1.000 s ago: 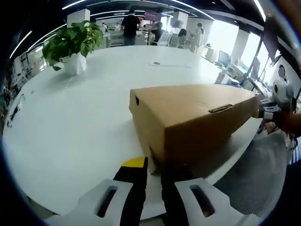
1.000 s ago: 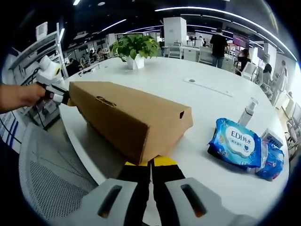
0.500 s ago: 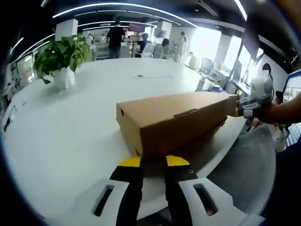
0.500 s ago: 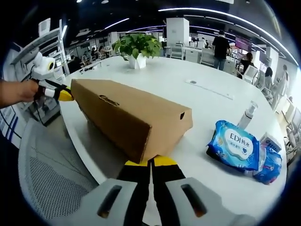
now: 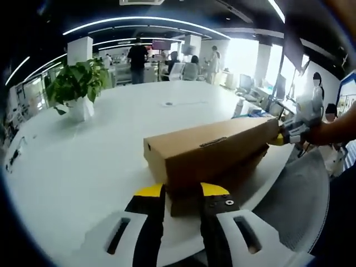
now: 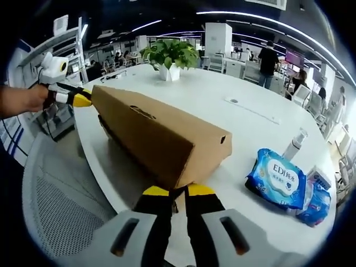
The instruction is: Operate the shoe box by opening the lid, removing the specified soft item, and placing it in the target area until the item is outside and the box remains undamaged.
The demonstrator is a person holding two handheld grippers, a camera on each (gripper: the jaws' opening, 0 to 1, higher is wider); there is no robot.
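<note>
A brown cardboard shoe box sits near the edge of the white round table [image 5: 78, 161]. Its lid [image 5: 214, 147] is lifted slightly off the darker base [image 5: 242, 167]. My left gripper [image 5: 182, 192] grips the near end of the lid, yellow tips on either side. In the left gripper view, the right gripper [image 5: 281, 138] pinches the far end. In the right gripper view my right gripper [image 6: 178, 192] is shut on the lid [image 6: 150, 130] at its near end. The left gripper [image 6: 75, 98] holds the far end there, and the base [image 6: 108, 127] shows beneath. The box's contents are hidden.
A blue wet-wipes pack [image 6: 276, 172], a small bottle [image 6: 293, 144] and another blue pack [image 6: 318, 192] lie to the right of the box. A potted plant [image 6: 171, 55] stands further back on the table [image 6: 222, 111]. A grey mesh chair [image 6: 61, 217] sits beside the table's edge. People stand far behind.
The lid has risen off the base, which now shows underneath it. Both cameras have shifted with the hands, and both grippers stay at the lid's ends.
</note>
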